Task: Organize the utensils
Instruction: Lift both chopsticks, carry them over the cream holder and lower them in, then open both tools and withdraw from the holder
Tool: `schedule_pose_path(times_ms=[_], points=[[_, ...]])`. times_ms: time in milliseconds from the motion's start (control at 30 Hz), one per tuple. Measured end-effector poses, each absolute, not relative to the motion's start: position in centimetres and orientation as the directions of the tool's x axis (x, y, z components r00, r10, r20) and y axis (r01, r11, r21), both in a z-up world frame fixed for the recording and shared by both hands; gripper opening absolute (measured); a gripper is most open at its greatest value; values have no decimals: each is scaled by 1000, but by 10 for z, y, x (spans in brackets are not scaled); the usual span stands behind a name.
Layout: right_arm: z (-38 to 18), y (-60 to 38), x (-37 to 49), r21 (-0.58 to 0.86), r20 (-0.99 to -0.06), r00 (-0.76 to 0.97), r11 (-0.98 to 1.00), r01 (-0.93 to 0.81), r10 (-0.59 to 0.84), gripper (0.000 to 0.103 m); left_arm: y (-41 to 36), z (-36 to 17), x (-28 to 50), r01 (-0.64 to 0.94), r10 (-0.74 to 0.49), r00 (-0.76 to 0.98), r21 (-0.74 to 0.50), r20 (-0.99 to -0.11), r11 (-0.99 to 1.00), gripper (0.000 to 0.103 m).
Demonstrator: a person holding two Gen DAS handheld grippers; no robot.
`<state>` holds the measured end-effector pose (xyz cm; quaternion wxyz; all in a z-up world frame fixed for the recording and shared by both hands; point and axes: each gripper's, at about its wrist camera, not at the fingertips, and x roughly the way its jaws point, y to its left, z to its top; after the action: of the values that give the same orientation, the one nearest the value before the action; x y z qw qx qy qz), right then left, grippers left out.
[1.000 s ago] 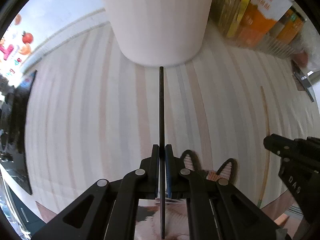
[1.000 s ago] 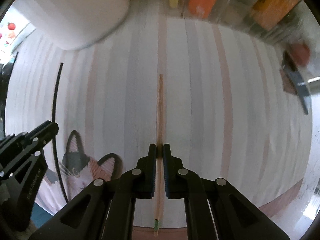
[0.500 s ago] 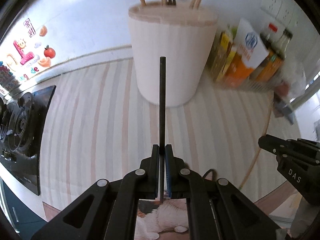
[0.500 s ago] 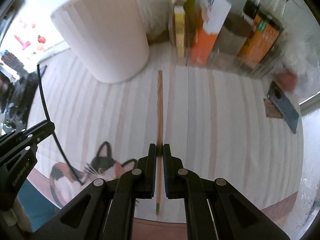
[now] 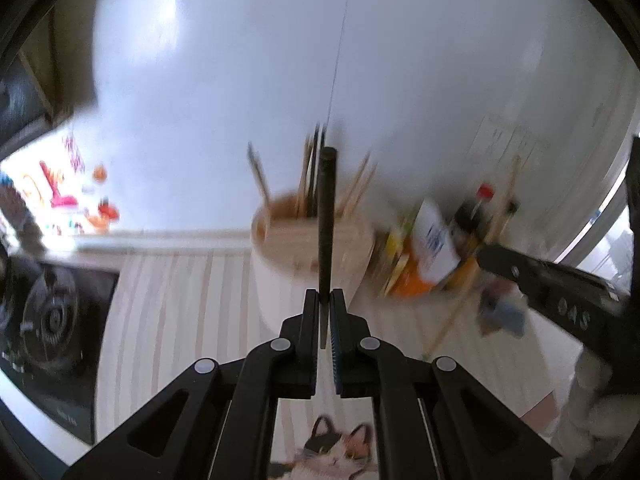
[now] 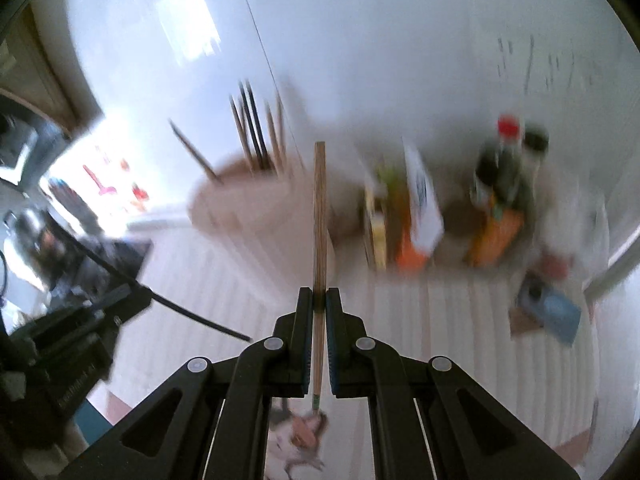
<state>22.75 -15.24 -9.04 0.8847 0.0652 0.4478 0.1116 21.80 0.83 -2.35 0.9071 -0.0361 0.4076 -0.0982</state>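
My left gripper point(image 5: 324, 300) is shut on a black chopstick point(image 5: 326, 216) that points forward, its tip lined up with the white utensil holder point(image 5: 304, 276), which holds several chopsticks. My right gripper point(image 6: 319, 300) is shut on a wooden chopstick point(image 6: 319, 216), raised above the striped countertop point(image 6: 420, 320) with the holder point(image 6: 256, 216) ahead to the left. The right gripper point(image 5: 560, 304) with its wooden chopstick point(image 5: 472, 268) shows at the right of the left wrist view. The left gripper point(image 6: 92, 316) with its black chopstick point(image 6: 188, 316) shows at the left of the right wrist view.
Bottles and cartons point(image 6: 460, 216) stand against the white wall right of the holder. A black stove point(image 5: 44, 320) lies at the left. A cat-print mat point(image 5: 336, 456) lies at the counter's near edge. A blue object point(image 6: 552, 312) lies at the right.
Both grippers have lifted and tilted up with their chopsticks. The holder's rim and the wall now fill the views. The frames are motion-blurred.
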Motion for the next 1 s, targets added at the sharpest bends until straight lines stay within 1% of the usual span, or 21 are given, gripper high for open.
schedule_pose_path(times_ms=[100,233,333,400,500,667,767,900,1000], points=[[-44,-153,247,242,-716,636,957,-161,288,7,13,12,232,164,-229,685,-159,-692,974,3],[-3,-153,276,254,-649,700,952,-169,297,7,17,47,258,167,-225,728,-151,-647,974,3],[16,-147,304,265,-617,726,949,-171,303,7,19,55,280,154,-200,746,-128,-636,980,3],[21,-140,319,265,-609,734,949,-170,301,7,21,55,300,145,-182,743,-110,-644,983,3],[18,-130,343,262,-602,742,951,-165,295,7,26,44,327,131,-161,725,-95,-670,987,3],[-9,-109,383,259,-616,733,953,-157,288,7,33,14,360,103,-133,674,-86,-727,991,3],[-26,-98,401,244,-624,732,958,-149,273,7,38,-4,373,94,-135,638,-97,-758,991,3],[-43,-85,416,218,-647,717,964,-153,261,7,38,-23,379,117,-171,573,-127,-802,985,3],[-54,-77,424,201,-678,687,964,-172,263,7,42,-24,379,99,-177,568,-147,-804,984,7]])
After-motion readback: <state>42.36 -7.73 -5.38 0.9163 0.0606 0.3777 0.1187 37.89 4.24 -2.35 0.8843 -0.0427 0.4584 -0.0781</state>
